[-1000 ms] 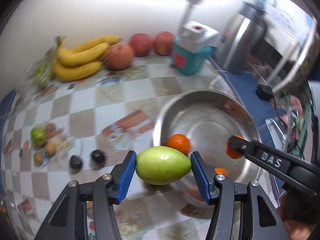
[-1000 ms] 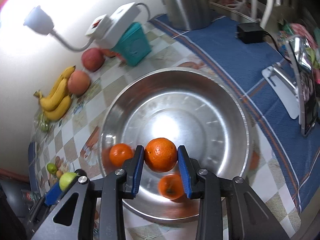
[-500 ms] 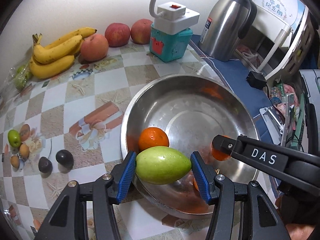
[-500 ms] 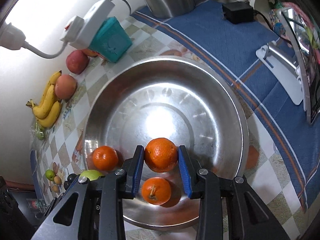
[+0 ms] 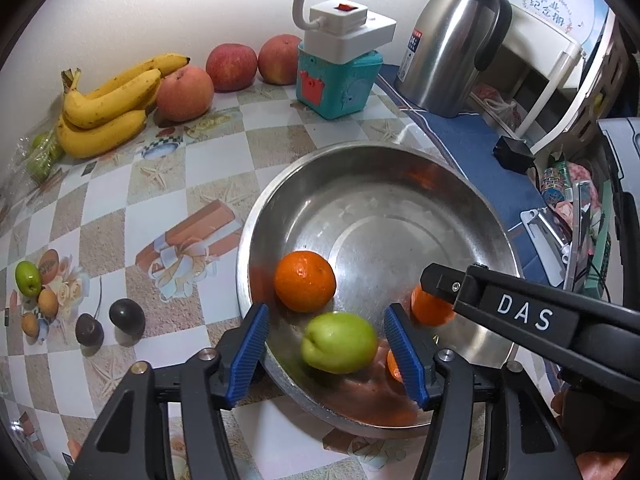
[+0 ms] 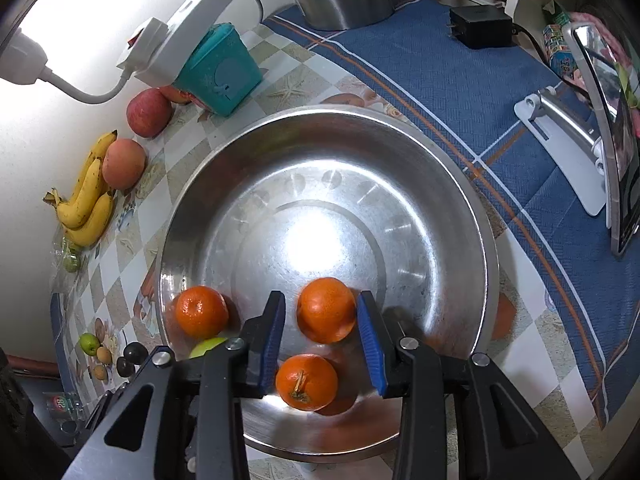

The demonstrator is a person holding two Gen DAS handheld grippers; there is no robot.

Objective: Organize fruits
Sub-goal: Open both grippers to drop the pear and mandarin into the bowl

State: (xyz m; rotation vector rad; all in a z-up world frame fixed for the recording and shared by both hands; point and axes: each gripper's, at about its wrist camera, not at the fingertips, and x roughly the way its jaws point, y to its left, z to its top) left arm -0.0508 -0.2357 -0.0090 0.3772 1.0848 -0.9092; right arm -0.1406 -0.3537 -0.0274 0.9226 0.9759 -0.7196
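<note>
A steel bowl [image 5: 400, 168] [image 6: 472, 216] stands on the checkered table. My left gripper [image 5: 327, 350] is open over the bowl's near rim; a green fruit [image 5: 338, 342] sits free between its pads, in the bowl. My right gripper [image 6: 320, 334] is open; an orange [image 6: 326, 310] lies between its pads with gaps either side. Two more oranges [image 6: 200, 312] [image 6: 306, 382] lie in the bowl. The right gripper's black finger also shows in the left wrist view [image 5: 500, 308].
Bananas [image 5: 108, 108], three apples [image 5: 184, 88] and a teal box [image 5: 336, 80] with a power strip line the back wall. A steel kettle [image 5: 452, 40] stands at back right. Small fruits and two dark plums [image 5: 126, 316] lie at left.
Both grippers have opened. The green fruit has dropped from the left pads into the bowl. The orange sits loose between the right pads. Both grippers moved lower over the bowl.
</note>
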